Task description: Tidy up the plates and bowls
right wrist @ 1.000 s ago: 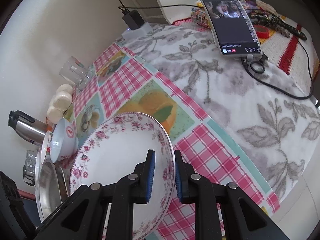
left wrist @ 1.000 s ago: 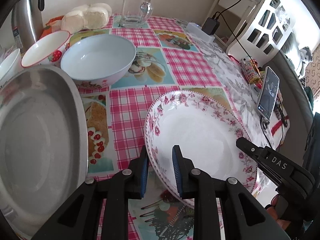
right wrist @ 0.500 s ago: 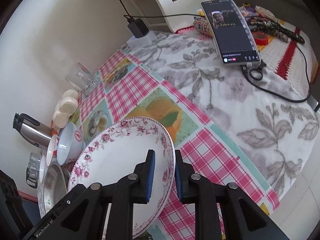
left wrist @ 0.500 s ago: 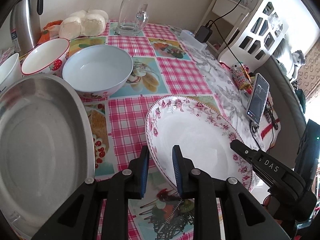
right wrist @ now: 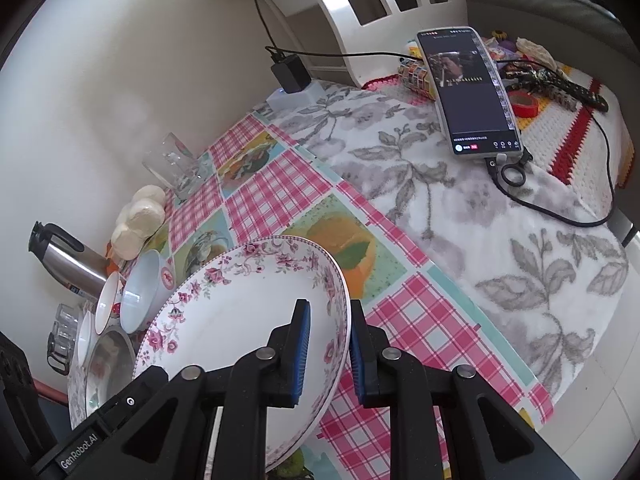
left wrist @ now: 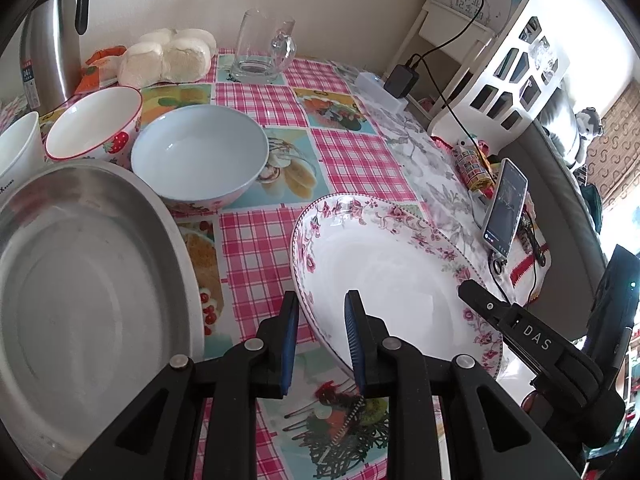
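i have my left gripper (left wrist: pixel 322 338) clamped on the near rim of the floral plate (left wrist: pixel 384 276), one blue pad outside the rim and the other on the inner face. my right gripper (right wrist: pixel 329 350) pinches the opposite edge of the same plate (right wrist: pixel 240 320), its rim between the two blue pads. the plate sits tilted between the two tools, above the checked tablecloth (left wrist: pixel 264 248), and i cannot tell whether its far edge touches the cloth. in the left view the right tool's black finger shows at the plate's right edge.

just left of the plate, across a strip of cloth, is a large steel dish (left wrist: pixel 80 280), close to my left fingers but apart from them. behind it stand a pale blue bowl (left wrist: pixel 200 152), a strawberry bowl (left wrist: pixel 94 126) beside that, and the edge of a white cup (left wrist: pixel 18 140) at the far left. further back i see a steel kettle (left wrist: pixel 50 36), a bag of white buns (left wrist: pixel 168 56) and a glass mug (left wrist: pixel 262 48) by the wall.

to the right, the checked cloth gives way to a grey leaf-print cloth (right wrist: pixel 460 208). a phone (right wrist: pixel 468 88) lies there with its screen lit and a cable plugged in; a black charger (right wrist: pixel 290 74) sits near the wall, below a white shelf unit (right wrist: pixel 384 4).
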{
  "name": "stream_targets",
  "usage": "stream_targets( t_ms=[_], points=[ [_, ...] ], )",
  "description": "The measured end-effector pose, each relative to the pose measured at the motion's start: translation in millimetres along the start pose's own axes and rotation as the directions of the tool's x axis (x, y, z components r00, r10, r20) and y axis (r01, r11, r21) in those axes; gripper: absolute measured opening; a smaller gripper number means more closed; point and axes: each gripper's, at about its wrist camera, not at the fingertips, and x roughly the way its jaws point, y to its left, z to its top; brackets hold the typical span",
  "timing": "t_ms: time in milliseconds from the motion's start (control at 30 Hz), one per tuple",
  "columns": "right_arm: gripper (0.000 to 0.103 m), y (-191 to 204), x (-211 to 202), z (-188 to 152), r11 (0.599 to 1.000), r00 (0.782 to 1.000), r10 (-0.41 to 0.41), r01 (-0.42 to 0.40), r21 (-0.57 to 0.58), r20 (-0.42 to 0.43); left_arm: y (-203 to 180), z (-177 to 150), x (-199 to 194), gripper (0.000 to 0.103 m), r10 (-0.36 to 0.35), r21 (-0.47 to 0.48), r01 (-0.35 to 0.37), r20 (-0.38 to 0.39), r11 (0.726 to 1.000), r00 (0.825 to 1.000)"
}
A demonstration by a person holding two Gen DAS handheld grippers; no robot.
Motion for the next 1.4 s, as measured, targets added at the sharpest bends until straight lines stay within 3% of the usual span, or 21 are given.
stream_targets(
  t_ms=[1100, 1400],
  points=[
    [0.02, 20, -21, 0, 0.996, 0.992, 0.059, -0.051, -0.072, 0.112, 4, 8, -32, 0.024, -0.009, 0.038, 0.005, 0.101, 0.999, 0.995],
    [0.02, 51, -24, -6, 0.988, 0.989, 0.085, -0.069, -0.135, 0.121, 25, 11, -53, 0.024, 0.02, 0.035, -0.025, 0.145, 0.999, 0.989]
  ],
)
